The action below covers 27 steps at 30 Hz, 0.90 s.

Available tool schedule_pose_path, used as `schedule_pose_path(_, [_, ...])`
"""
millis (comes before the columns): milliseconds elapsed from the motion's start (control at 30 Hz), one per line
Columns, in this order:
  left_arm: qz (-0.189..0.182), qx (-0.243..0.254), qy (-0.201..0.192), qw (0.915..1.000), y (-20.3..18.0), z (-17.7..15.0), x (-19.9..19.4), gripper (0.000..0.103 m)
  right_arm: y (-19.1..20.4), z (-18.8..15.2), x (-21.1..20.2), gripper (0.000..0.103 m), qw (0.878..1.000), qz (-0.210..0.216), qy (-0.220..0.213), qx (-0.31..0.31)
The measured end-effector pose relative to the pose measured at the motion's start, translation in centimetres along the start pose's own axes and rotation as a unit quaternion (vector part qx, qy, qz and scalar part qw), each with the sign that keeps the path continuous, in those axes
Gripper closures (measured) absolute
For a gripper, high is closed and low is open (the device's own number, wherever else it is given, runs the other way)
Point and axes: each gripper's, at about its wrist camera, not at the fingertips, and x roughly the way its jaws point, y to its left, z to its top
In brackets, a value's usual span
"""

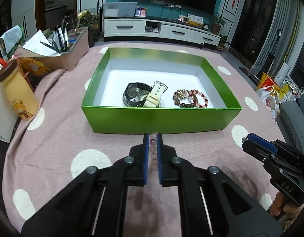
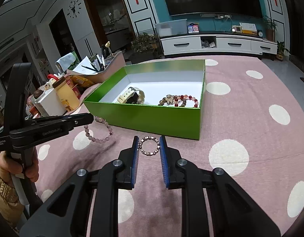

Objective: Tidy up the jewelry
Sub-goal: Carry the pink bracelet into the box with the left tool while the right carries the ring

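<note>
A pink bead bracelet (image 1: 153, 150) is being held by the left gripper (image 1: 153, 138). Its jaws are being pressed nearly together, with a row of beads pinched between them. In the right wrist view the rest of the pink bead bracelet is being seen hanging down from the tip of those jaws, above the worktop (image 2: 250, 118).

A small silver ring bracelet (image 2: 149, 145) is being held by the right gripper (image 2: 149, 144). Its jaws are being kept partly apart, and the ring is being touched on both sides by them.

The green box (image 1: 161, 119) is being seen just ahead of both sets of jaws. Inside it, two watches (image 1: 144, 95) are lying ahead and a little left of the left jaws. Two bead bracelets (image 1: 190, 98) are lying ahead and to the right of them.

The pink beads are probably being carried on a stretchy string, so the loop is likely soft and floppy and may swing. The round beads are looking smooth and may slip, so several beads are best being pinched together, as is being done now. The silver ring is looking light and thin. It is best being squeezed gently across its middle, because it might bend or pop out.
</note>
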Motion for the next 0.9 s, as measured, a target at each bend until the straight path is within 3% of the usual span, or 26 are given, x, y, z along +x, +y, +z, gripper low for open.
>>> schedule_pose_path(500, [0.016, 0.017, -0.045, 0.9987, -0.6, 1.8, -4.6, 0.096, 1.0, 2.1, -2.5, 0.082, 0.999, -0.001, -0.036, -0.018])
schedule_pose_path(900, [0.017, 0.034, -0.066, 0.9971, -1.5, 4.3, -4.9, 0.096, 1.4, 5.0, -2.1, 0.082, 0.998, -0.002, -0.055, -0.027])
